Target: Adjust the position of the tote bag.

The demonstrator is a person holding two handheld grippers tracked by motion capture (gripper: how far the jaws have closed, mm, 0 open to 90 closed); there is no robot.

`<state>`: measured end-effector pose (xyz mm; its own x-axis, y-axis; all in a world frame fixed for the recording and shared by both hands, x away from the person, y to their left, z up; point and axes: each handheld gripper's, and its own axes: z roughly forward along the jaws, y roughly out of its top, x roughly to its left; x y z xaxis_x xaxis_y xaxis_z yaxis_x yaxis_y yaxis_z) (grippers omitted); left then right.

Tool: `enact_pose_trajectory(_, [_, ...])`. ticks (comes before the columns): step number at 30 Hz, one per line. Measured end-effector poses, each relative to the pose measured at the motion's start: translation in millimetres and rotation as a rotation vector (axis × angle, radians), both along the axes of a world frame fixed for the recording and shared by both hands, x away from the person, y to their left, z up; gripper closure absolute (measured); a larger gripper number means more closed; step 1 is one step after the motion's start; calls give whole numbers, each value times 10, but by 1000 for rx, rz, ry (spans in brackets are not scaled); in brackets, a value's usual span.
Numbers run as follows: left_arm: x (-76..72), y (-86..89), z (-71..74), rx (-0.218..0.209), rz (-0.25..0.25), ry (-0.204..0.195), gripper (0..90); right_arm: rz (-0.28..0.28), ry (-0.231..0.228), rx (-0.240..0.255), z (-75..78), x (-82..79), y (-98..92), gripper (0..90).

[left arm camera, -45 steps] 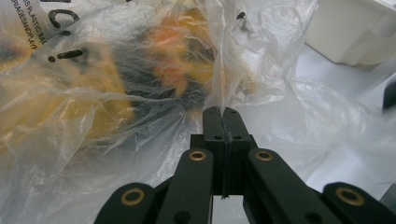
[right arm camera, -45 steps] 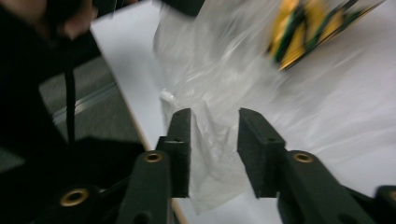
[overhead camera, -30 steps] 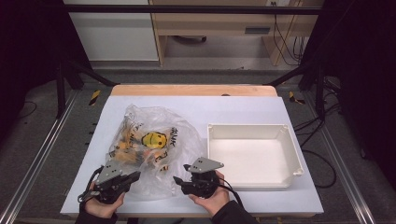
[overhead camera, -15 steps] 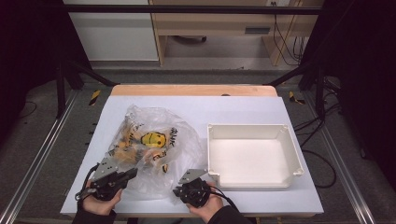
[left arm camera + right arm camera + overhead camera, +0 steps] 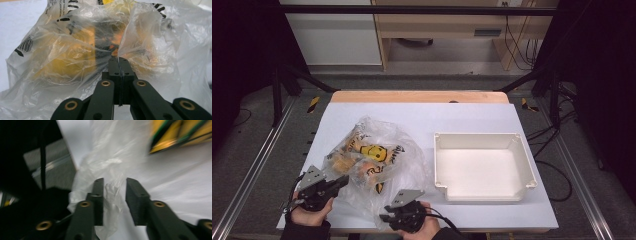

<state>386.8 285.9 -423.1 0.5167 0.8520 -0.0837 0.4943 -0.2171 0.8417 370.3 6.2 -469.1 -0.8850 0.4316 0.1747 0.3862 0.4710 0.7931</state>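
Snacks remain inside the plastic bag (image 5: 377,160); left gripper (image 5: 118,62) pinches its film, right gripper (image 5: 113,187), jaws just opening, straddles a fold unclamped; white tray (image 5: 517,192) awaits filling.

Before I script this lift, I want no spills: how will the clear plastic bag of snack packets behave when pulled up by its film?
The plastic bag looks floppy: its film crumples where the left gripper pinches it. It will probably sag, the snack packets sliding together. The thin film may slip or tear.
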Motion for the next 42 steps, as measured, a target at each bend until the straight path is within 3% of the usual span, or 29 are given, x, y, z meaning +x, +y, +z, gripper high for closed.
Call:
enact_pose_trajectory(4, [-1, 16, 5, -1, 2, -2, 900, -106, -71, 55, 294, 133, -285, 573])
enact_pose_trajectory(10, [-9, -5, 8, 4, -16, -8, 900, -306, -202, 42, 612, 335, -698, 497])
enact_pose_trajectory(12, [-10, -17, 6, 2, -19, -7, 900, -372, -219, 32, 657, 422, -806, 481])
enact_pose_trajectory(14, [-11, -22, 5, 3, -22, -6, 900, -407, -205, 17, 646, 496, -861, 474])
enact_pose_trajectory(18, [-15, -14, 11, -3, -28, -8, 900, -423, -180, -51, 544, 578, -840, 478])
enact_pose_trajectory(23, [-26, -26, 18, -7, -38, -14, 900, -419, -193, -101, 476, 620, -779, 544])
enact_pose_trajectory(28, [-33, -59, 15, 2, -56, -17, 900, -431, -160, -139, 414, 661, -745, 663])
enact_pose_trajectory(33, [-41, -87, 12, 19, -67, -33, 899, -429, -115, -165, 382, 677, -726, 851])
enact_pose_trajectory(35, [-44, -88, 15, 26, -61, -48, 804, -427, -107, -179, 373, 675, -726, 894])
enact_pose_trajectory(37, [-55, -29, 54, -13, -9, -114, 654, -422, -108, -176, 380, 666, -738, 900])
enact_pose_trajectory(39, [-58, 32, 85, -19, 39, -155, 569, -419, -103, -166, 399, 658, -757, 900])
enact_pose_trajectory(42, [-56, 143, 120, -61, 104, -192, 472, -414, -98, -156, 441, 622, -772, 900])
